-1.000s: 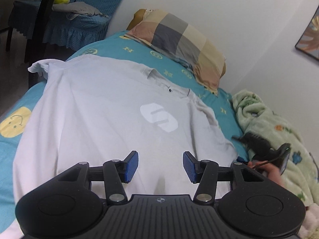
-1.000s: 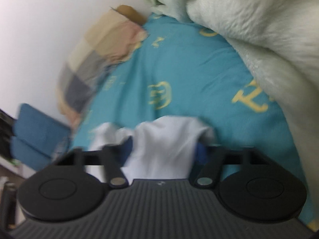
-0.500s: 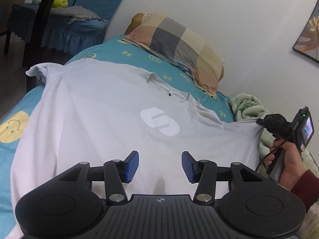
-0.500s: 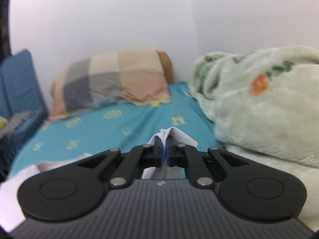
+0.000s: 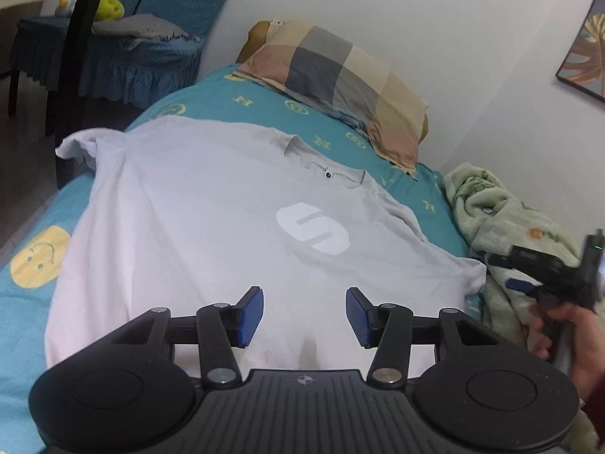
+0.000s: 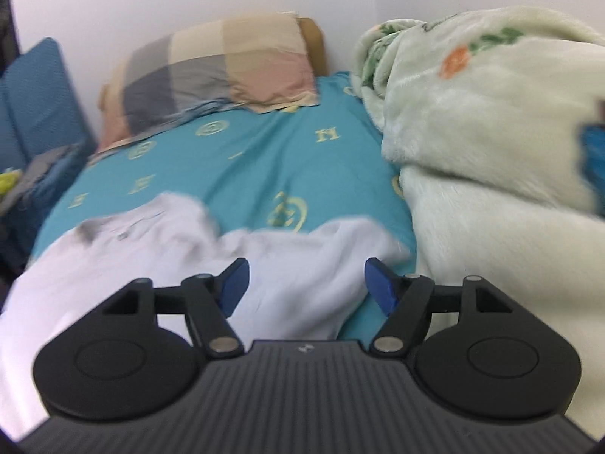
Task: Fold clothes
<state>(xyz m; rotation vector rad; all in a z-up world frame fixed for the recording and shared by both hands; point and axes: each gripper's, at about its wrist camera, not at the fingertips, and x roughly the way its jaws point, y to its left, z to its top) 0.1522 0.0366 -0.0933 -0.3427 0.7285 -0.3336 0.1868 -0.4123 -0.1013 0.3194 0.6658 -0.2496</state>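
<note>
- Since half a second earlier, right gripper had let go of the sleeve it had pinched and lifted; its jaws were opening, nothing between the pads, sleeve lying on the bed below.
- Shirt lay spread flat, front up, across the bed, collar toward the pillow; right sleeve reached the blanket.
- Pull-and-drop looked meant to stretch the sleeve out flat before any fold.
- Left gripper hovered over the lower shirt, jaws apart, empty; probably waiting for its grab at the hem.
- Shirt chest carried a white S-shaped logo, no readable words. Bed sheet print showed repeated letter "H" and ring motifs, plus a smiley face.
</note>
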